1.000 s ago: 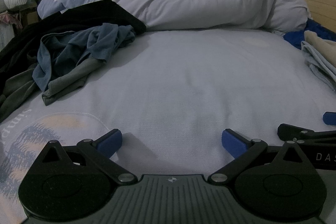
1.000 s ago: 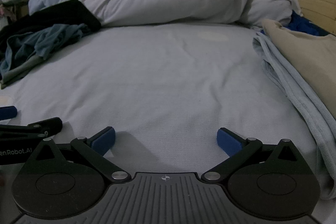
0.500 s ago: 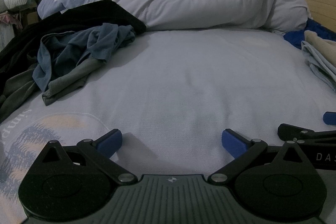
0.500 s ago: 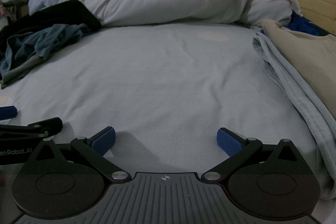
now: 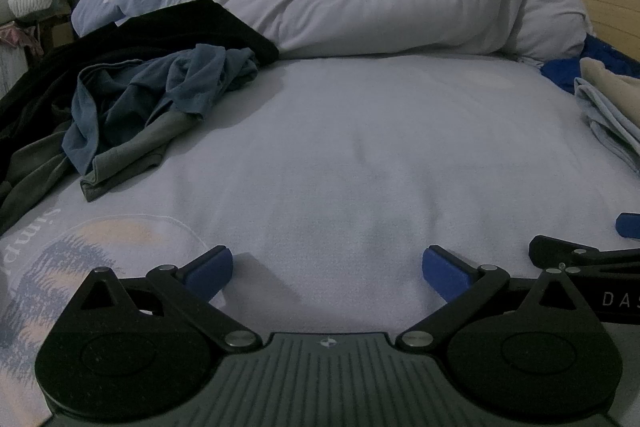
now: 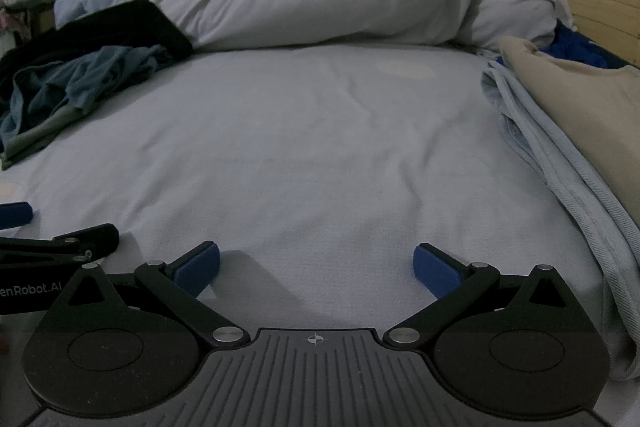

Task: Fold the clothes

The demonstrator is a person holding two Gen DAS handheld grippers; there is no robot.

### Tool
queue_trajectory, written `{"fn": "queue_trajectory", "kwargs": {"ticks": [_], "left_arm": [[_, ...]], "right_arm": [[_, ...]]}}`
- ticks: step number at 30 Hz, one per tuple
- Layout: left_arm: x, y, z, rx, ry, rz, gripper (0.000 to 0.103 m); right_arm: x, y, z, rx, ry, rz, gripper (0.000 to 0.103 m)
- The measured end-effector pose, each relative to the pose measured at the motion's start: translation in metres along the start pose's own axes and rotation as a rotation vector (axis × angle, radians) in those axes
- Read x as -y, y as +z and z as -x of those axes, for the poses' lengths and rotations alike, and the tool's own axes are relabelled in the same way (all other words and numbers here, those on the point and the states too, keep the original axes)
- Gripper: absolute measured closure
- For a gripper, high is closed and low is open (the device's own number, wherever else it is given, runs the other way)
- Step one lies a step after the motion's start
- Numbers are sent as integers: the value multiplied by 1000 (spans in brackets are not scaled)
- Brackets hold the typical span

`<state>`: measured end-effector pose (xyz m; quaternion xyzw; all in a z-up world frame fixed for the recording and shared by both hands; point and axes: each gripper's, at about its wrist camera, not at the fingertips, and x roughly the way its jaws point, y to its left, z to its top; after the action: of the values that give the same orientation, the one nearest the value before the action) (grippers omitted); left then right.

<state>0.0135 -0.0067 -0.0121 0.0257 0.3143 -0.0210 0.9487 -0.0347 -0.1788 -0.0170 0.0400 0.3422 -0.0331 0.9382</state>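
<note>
Both claws, left gripper [image 5: 326, 269] & right gripper [image 6: 316, 267], gape empty over bed sheet [image 6: 320, 147]; folded stack [image 6: 560, 131] looks done, crumpled pile [image 5: 152, 95] left to fold

Open middle of the bed, hemmed on three sides

The middle of the bed sheet [image 5: 340, 155] was left bare from its near edge to the rolled duvet [image 5: 380, 11], by which the far edge was closed off. Passage along the left edge was blocked by a crumpled blue garment [image 5: 160, 95] heaped on a grey one [image 5: 132, 155] and black cloth [image 5: 132, 39]. The right edge was taken up by a beige garment [image 6: 580, 115] lying on a pale blue one [image 6: 560, 179], with a wooden headboard [image 6: 600, 11] behind them.
</note>
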Motion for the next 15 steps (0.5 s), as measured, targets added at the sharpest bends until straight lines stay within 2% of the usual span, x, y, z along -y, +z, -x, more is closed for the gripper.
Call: {"fn": "queue_trajectory", "kwargs": {"ticks": [15], "left_arm": [[0,0,0,0,2,0,0]], "right_arm": [[0,0,0,0,0,1,0]]}}
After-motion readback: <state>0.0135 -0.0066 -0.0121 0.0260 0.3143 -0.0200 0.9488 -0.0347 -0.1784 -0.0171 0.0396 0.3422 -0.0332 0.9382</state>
